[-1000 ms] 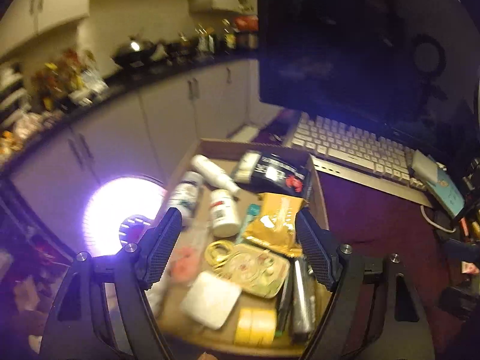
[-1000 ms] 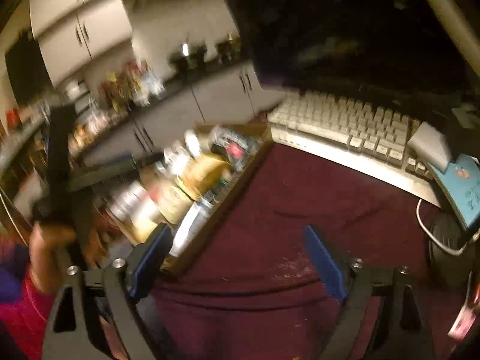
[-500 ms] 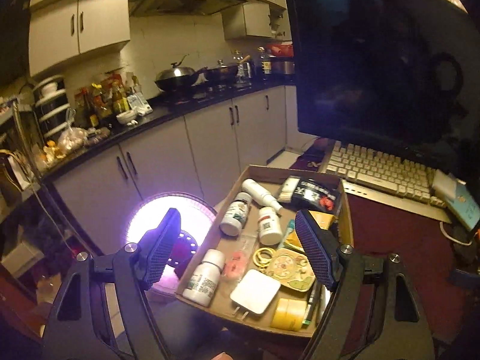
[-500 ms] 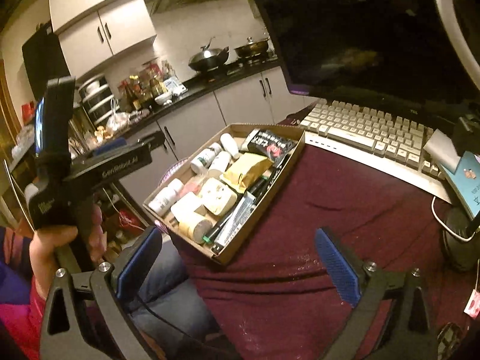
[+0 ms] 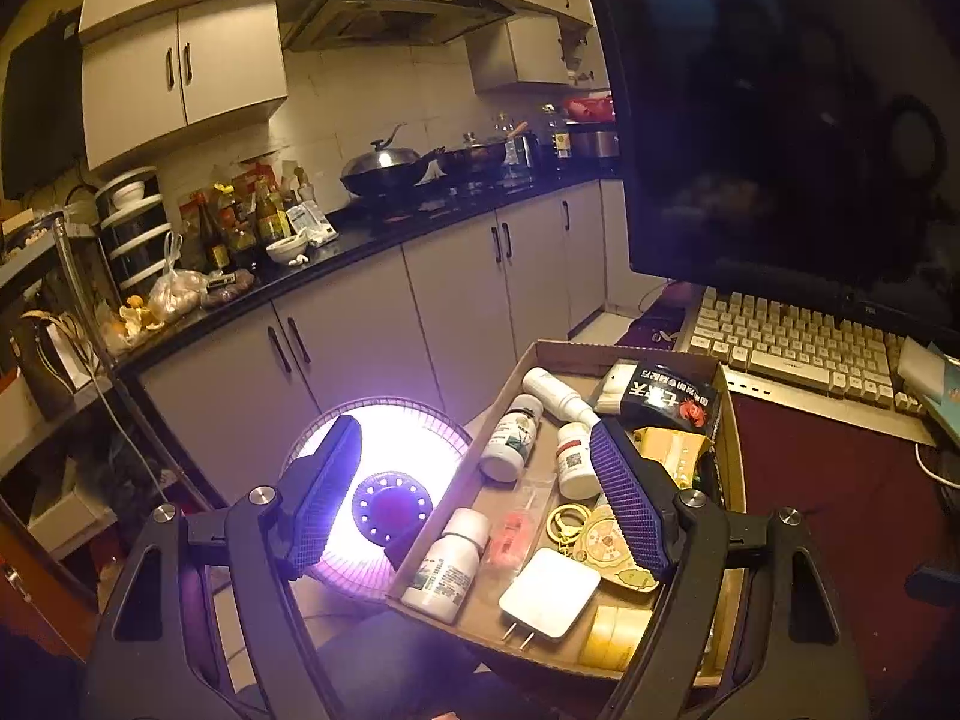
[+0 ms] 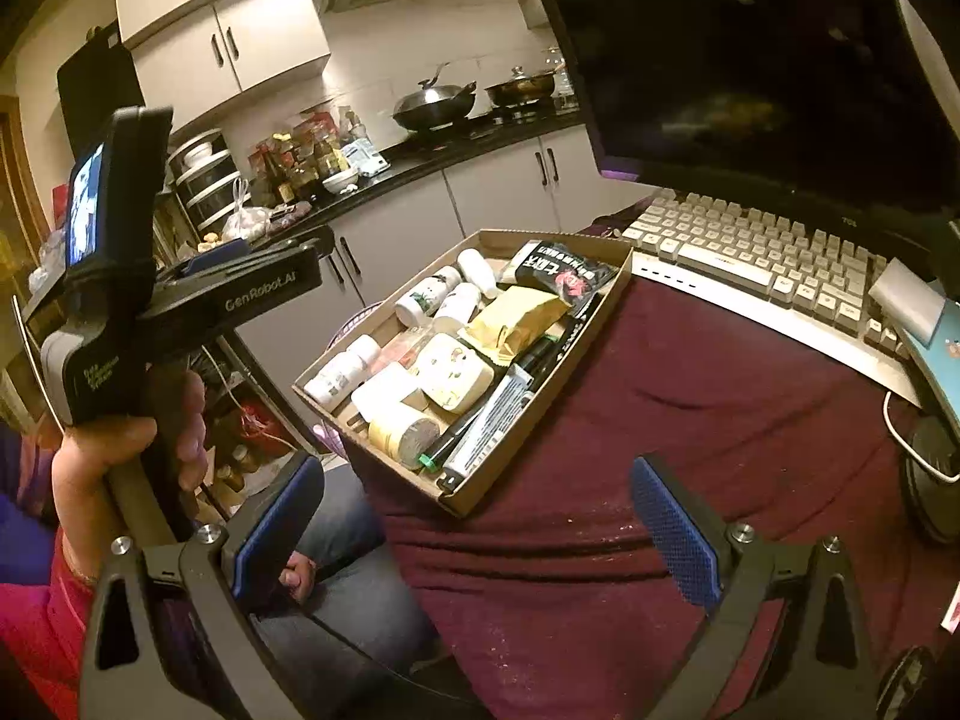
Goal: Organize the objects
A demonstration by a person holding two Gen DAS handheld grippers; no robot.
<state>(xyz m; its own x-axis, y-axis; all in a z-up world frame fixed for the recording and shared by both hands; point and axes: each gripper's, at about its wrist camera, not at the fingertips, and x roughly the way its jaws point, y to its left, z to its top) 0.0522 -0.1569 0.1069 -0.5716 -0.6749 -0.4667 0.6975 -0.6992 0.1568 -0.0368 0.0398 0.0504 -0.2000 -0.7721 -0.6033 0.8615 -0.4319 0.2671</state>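
Observation:
A shallow cardboard tray (image 5: 733,444) (image 6: 606,312) sits at the left edge of a dark red tablecloth, overhanging it. It holds several white pill bottles (image 5: 510,437) (image 6: 420,303), a black packet (image 5: 666,399) (image 6: 561,273), a yellow pouch (image 6: 516,317), a white plug adapter (image 5: 549,593), tape rolls (image 6: 401,431) and pens. My left gripper (image 5: 480,498) is open and empty, held above the tray's near left side. My right gripper (image 6: 474,534) is open and empty over the cloth, near the tray's front corner. The left gripper body (image 6: 180,300) shows in the right wrist view.
A beige keyboard (image 5: 804,336) (image 6: 774,252) and a dark monitor (image 5: 774,120) stand behind the tray. A glowing round heater (image 5: 390,492) stands on the floor left of the table. Kitchen cabinets and a cluttered counter (image 5: 360,228) lie beyond. Cables and a black object (image 6: 930,468) are at the right.
Both grippers have pulled back and up from the tray, so more of the kitchen and table shows. Both stay open and empty. The tray's contents have not moved.

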